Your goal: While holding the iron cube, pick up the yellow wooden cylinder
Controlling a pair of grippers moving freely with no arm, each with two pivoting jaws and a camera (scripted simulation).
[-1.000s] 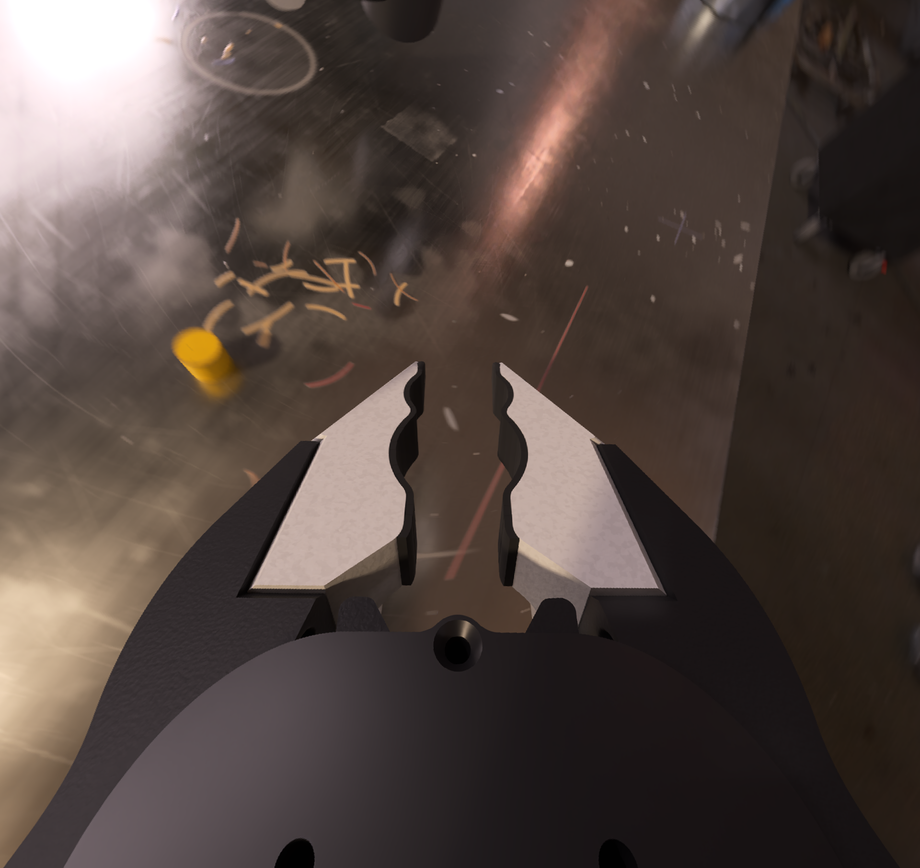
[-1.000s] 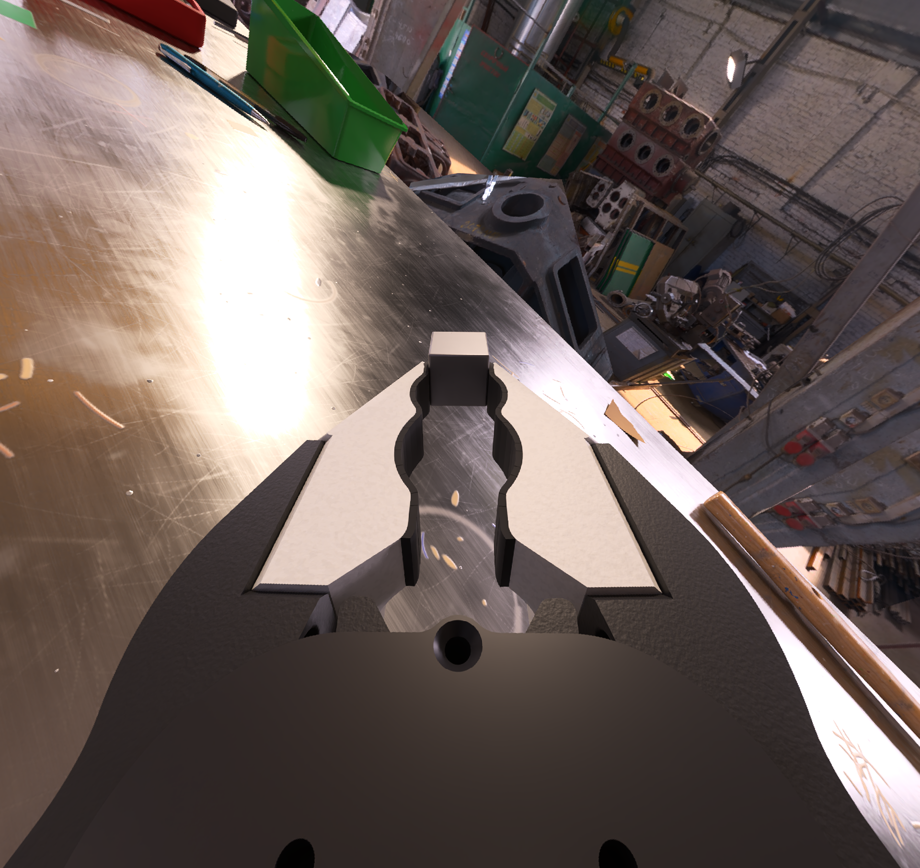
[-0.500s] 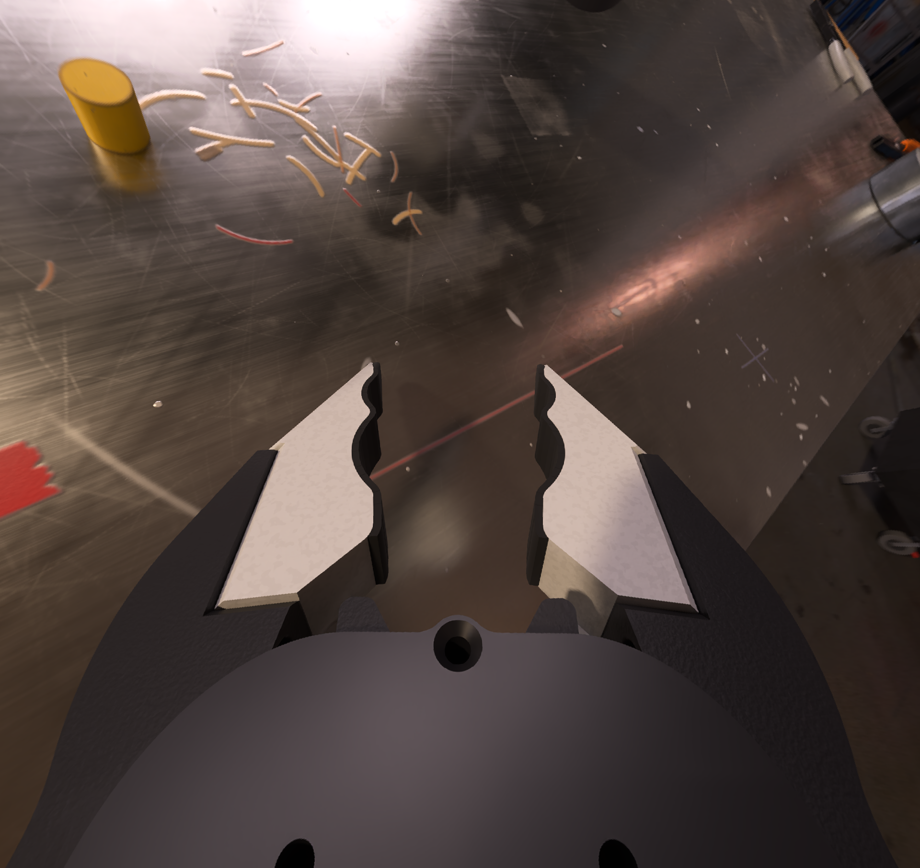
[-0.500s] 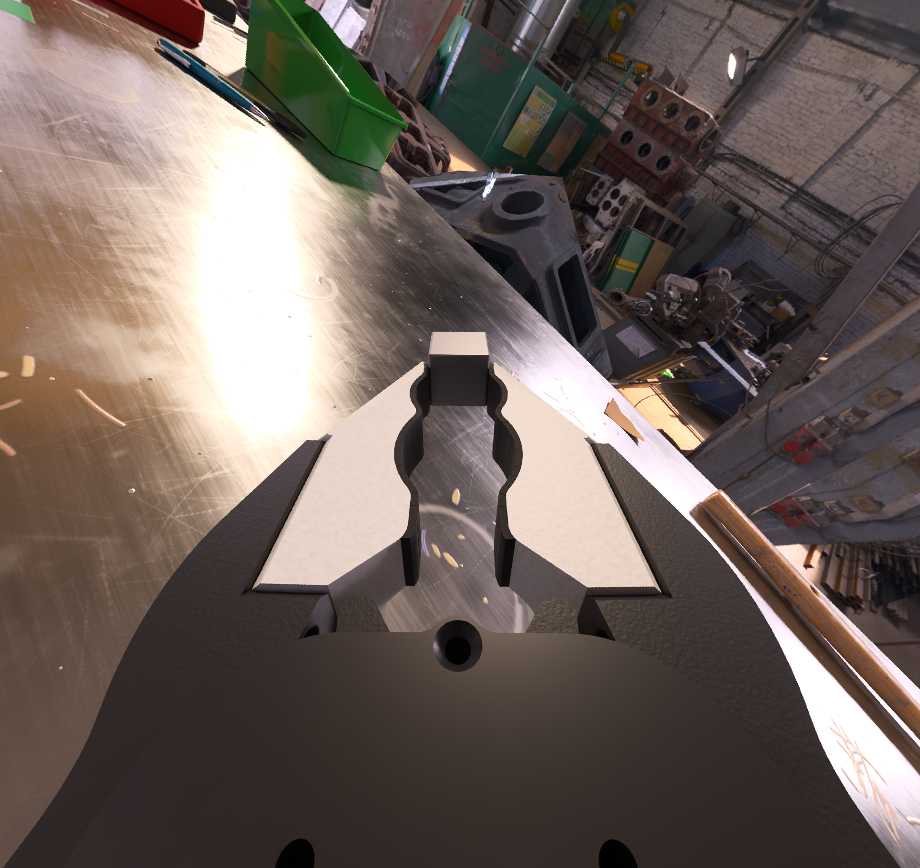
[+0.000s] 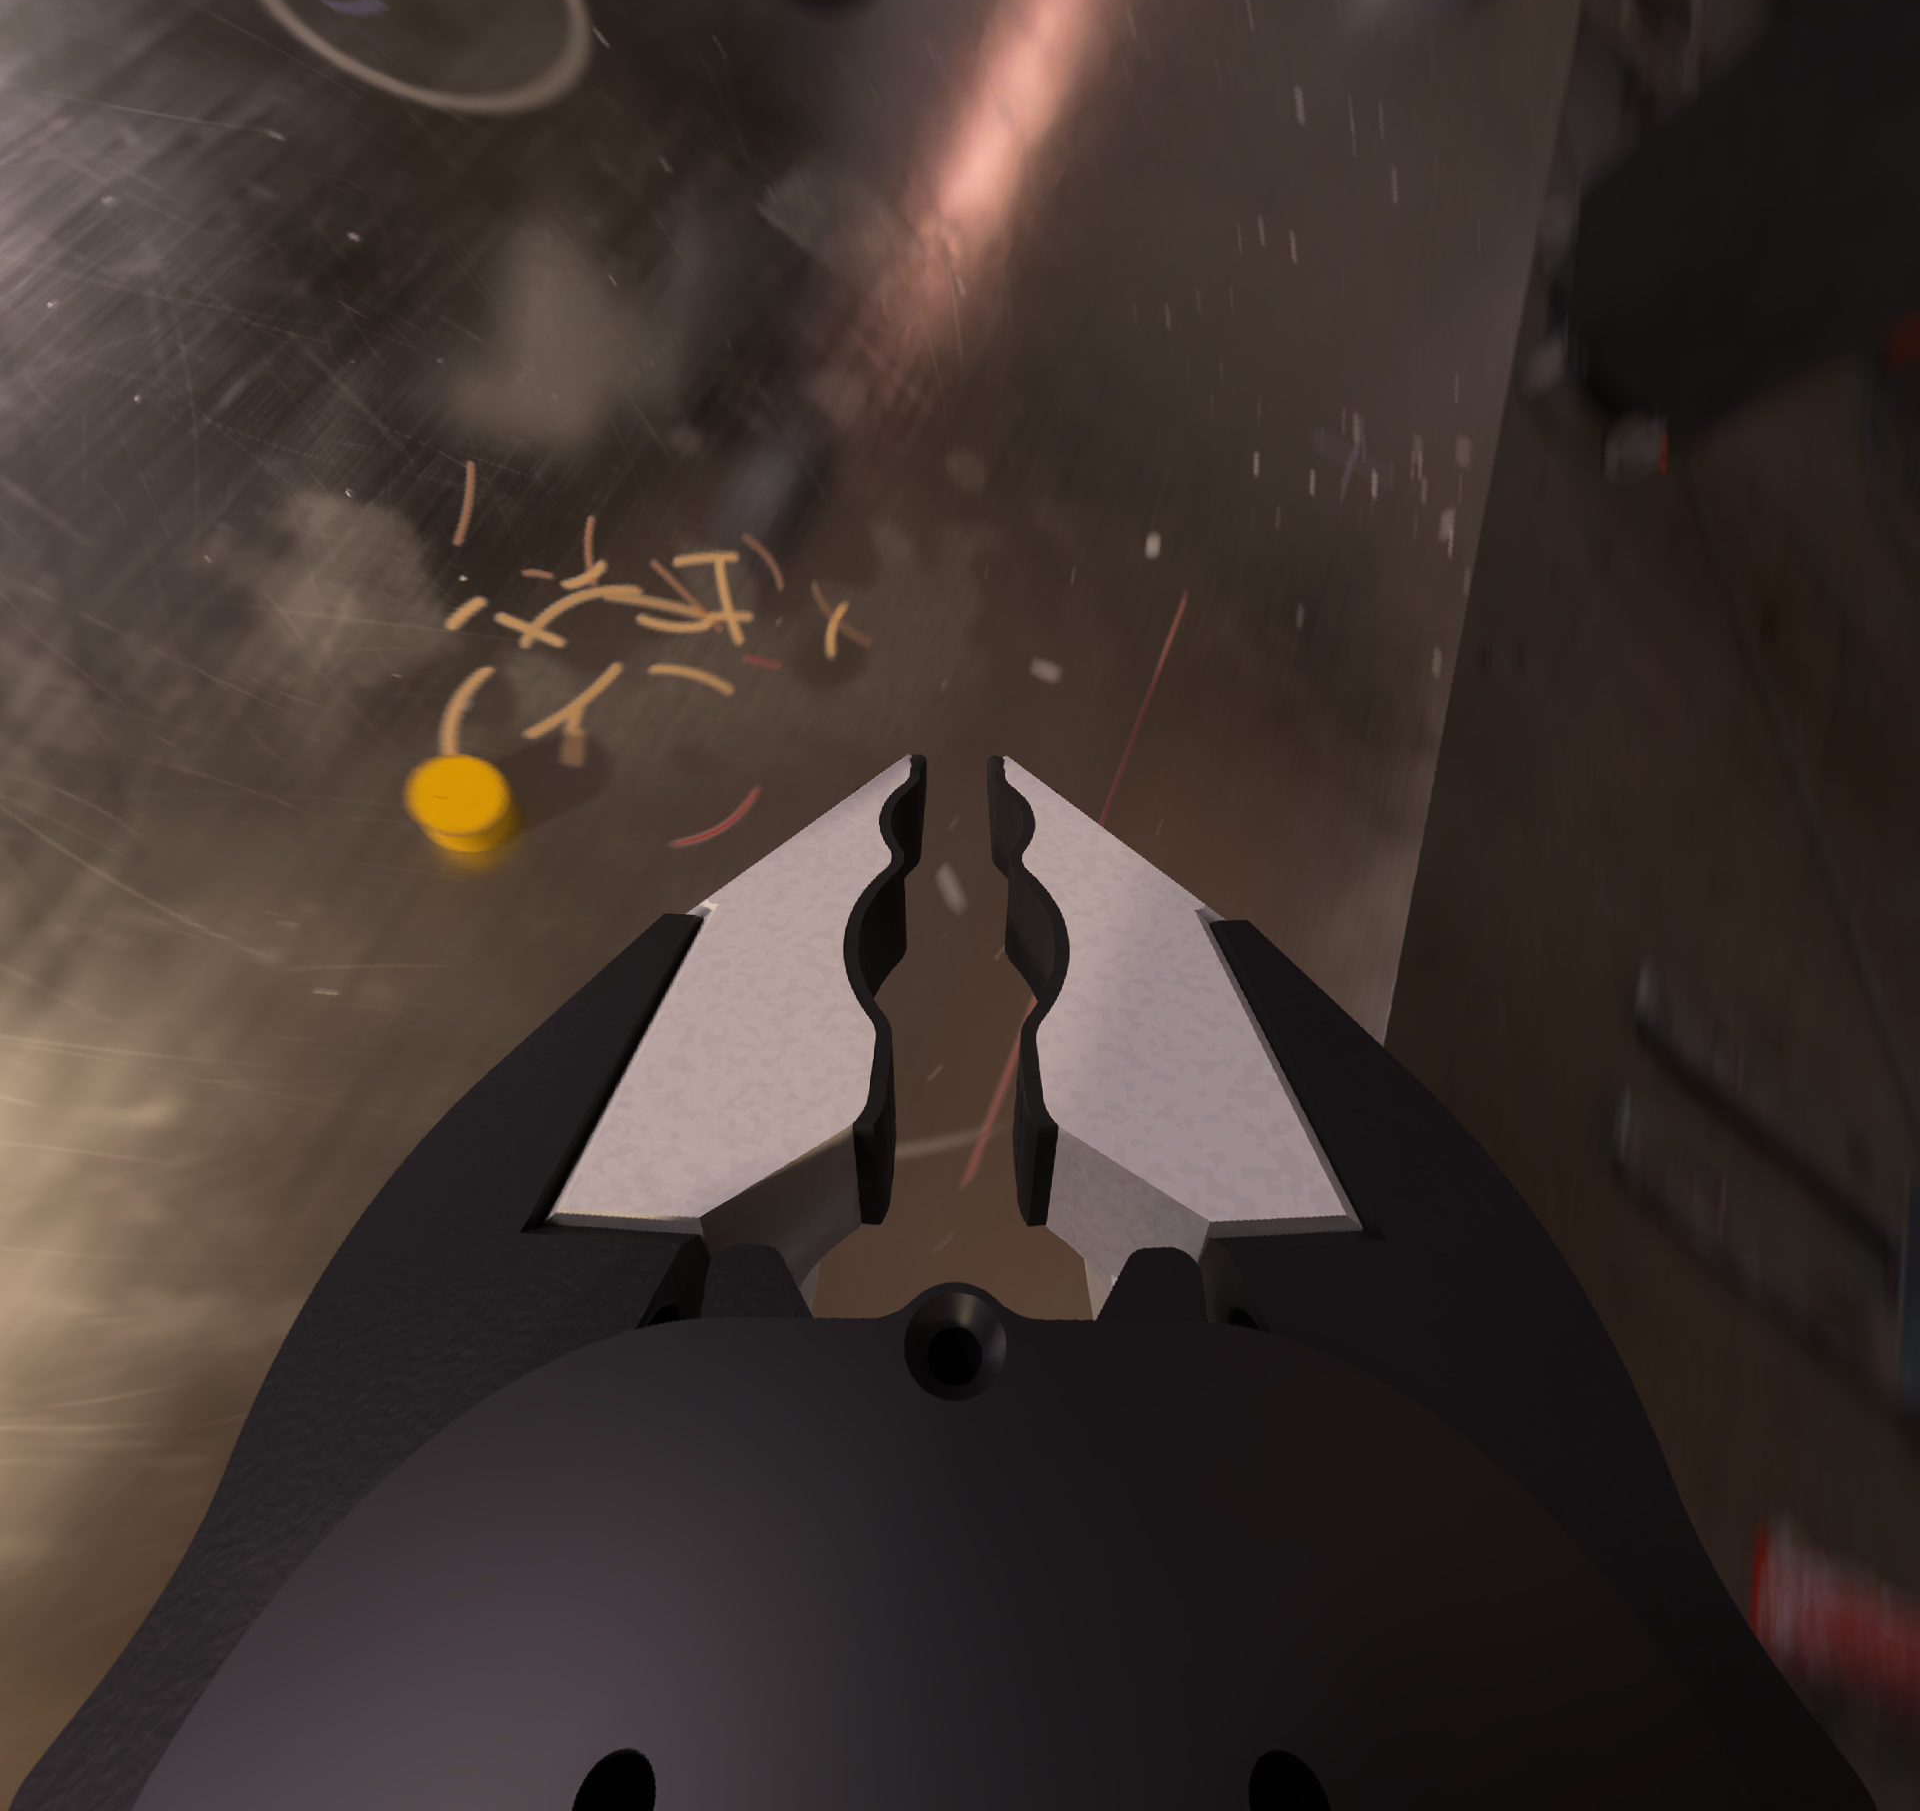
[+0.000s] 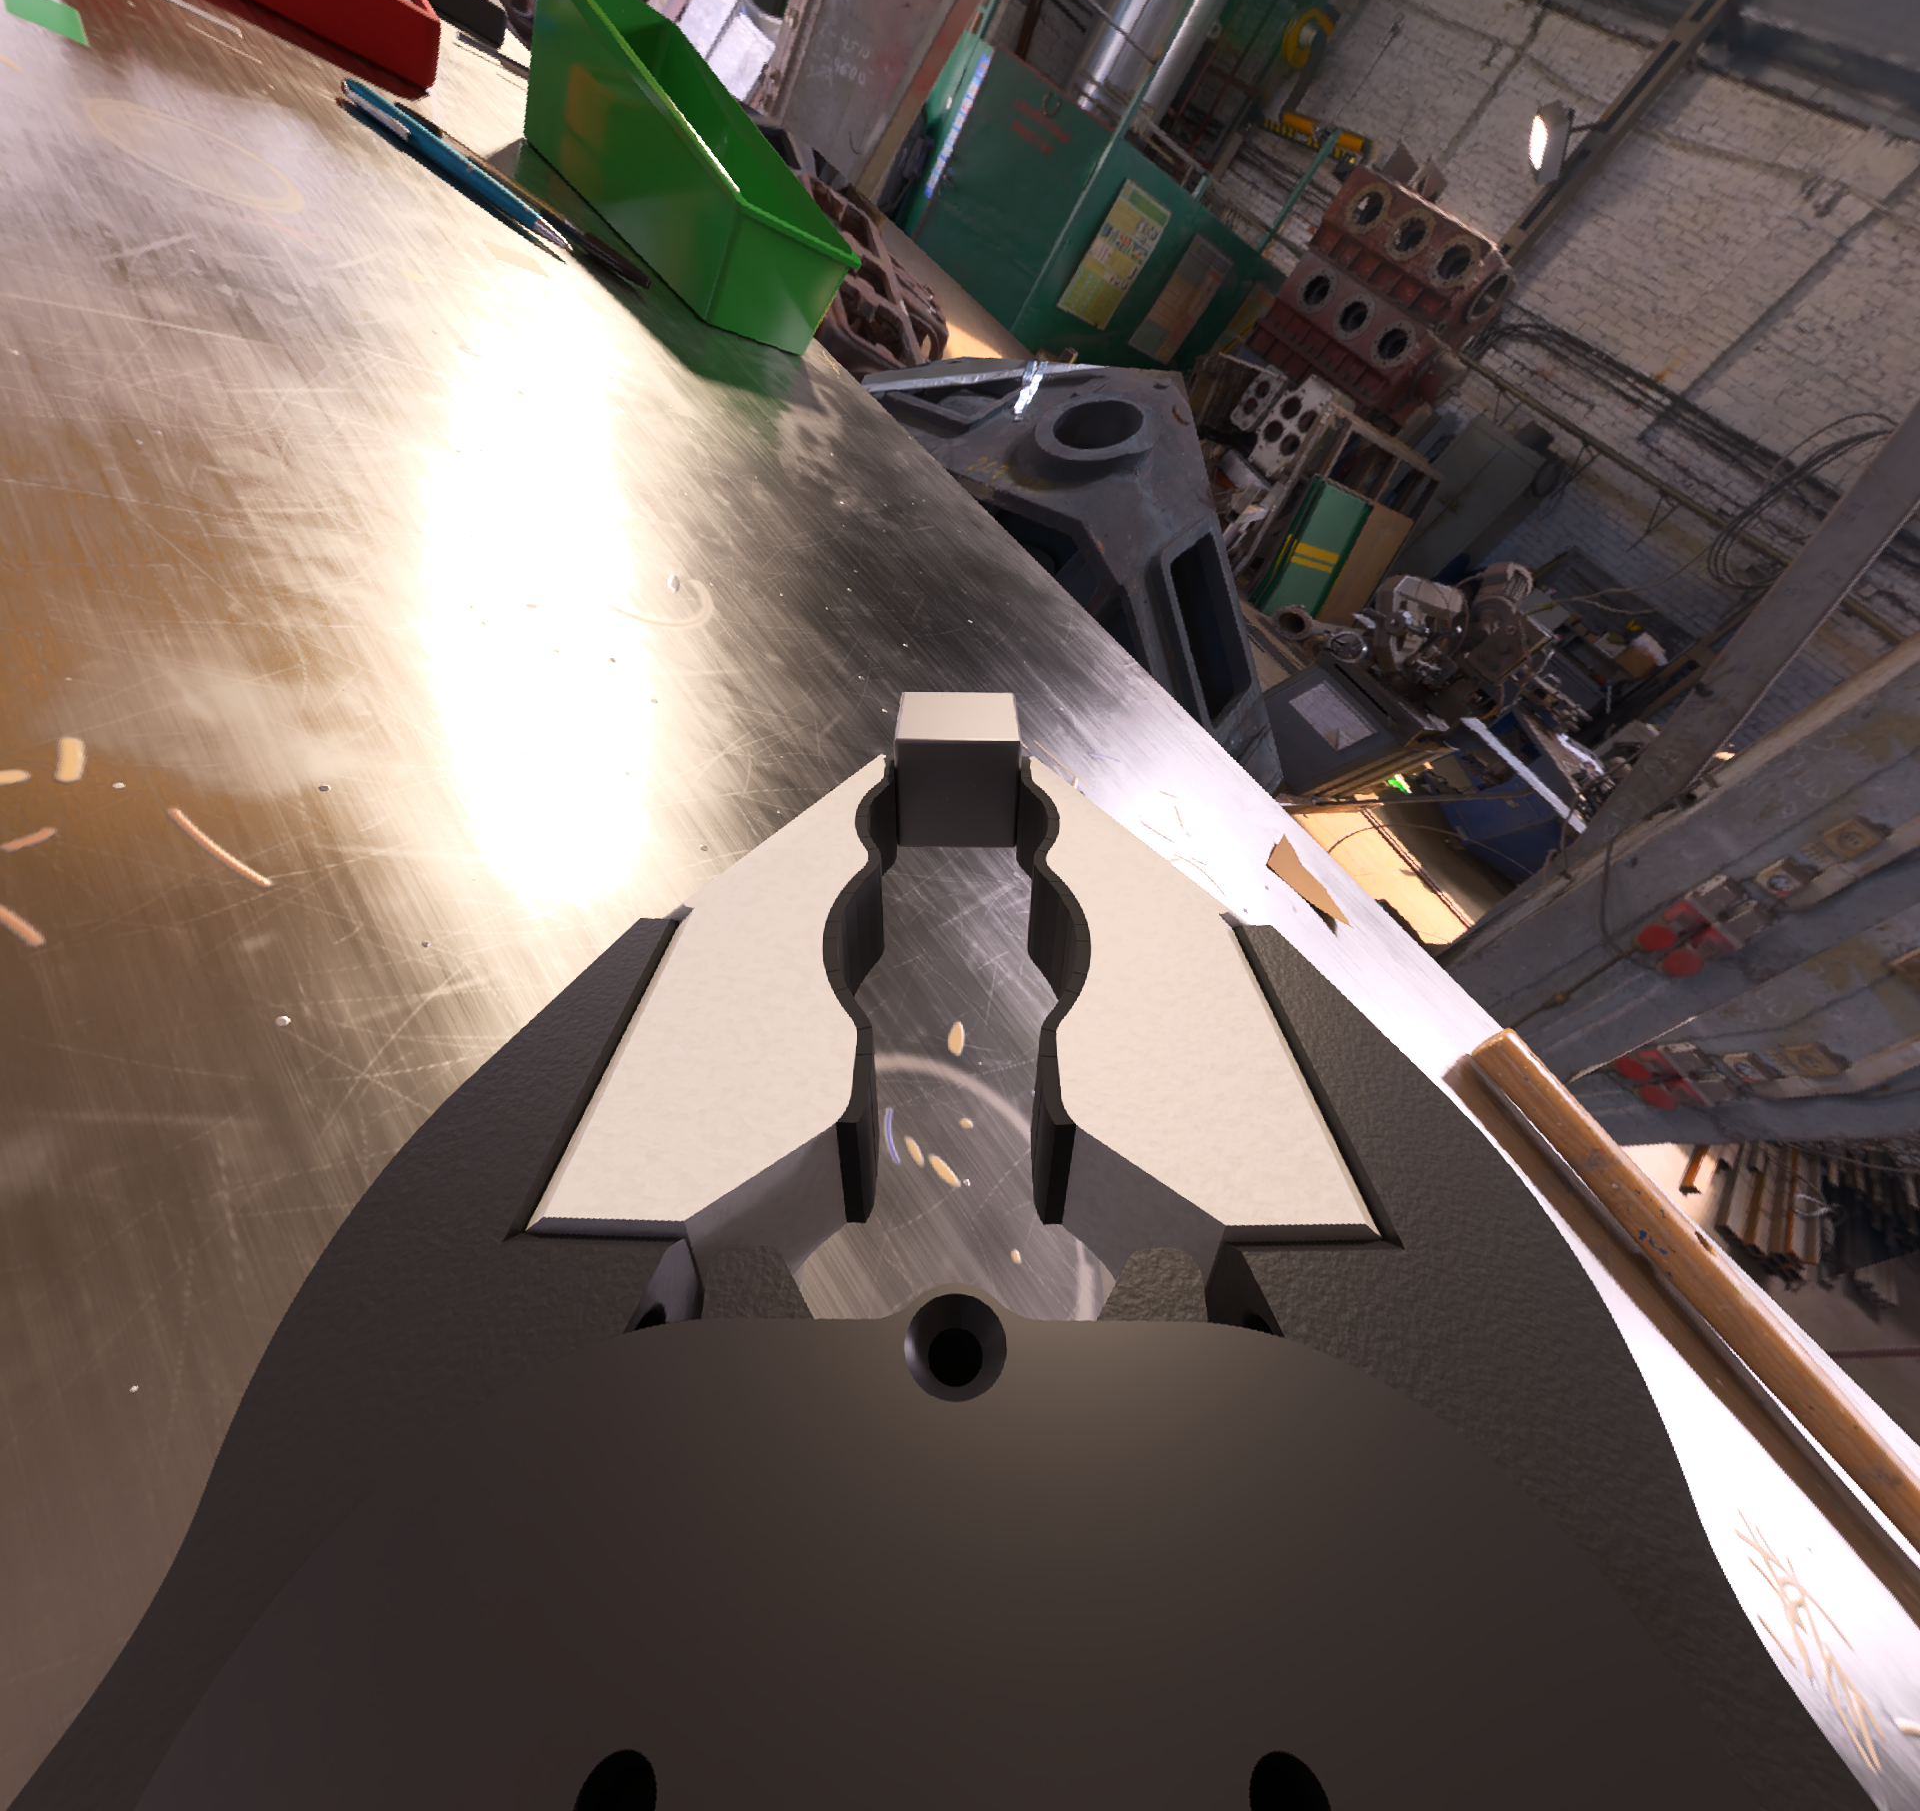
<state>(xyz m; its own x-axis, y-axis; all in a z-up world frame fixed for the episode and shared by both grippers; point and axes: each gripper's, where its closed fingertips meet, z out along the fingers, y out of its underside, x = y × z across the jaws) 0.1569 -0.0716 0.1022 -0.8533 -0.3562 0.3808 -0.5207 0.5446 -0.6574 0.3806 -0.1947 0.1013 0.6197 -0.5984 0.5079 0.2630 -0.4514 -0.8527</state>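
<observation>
While the right hand-held gripper point(image 6: 956, 785) clamps the cube point(image 6: 956, 769), the left point(image 5: 956, 774) — jaws narrowly apart, empty — must widen and swing toward the cylinder point(image 5: 460, 803).

Grey iron cube point(image 6: 956, 769) gripped at clawtips; yellow wooden cylinder point(image 5: 460, 802) upright on table.

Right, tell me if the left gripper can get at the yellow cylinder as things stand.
Probably yes. The yellow cylinder stands alone on the metal table, ahead and left of the left gripper, only wood shavings nearby. But its jaws are nearly closed and need opening wider.
</observation>
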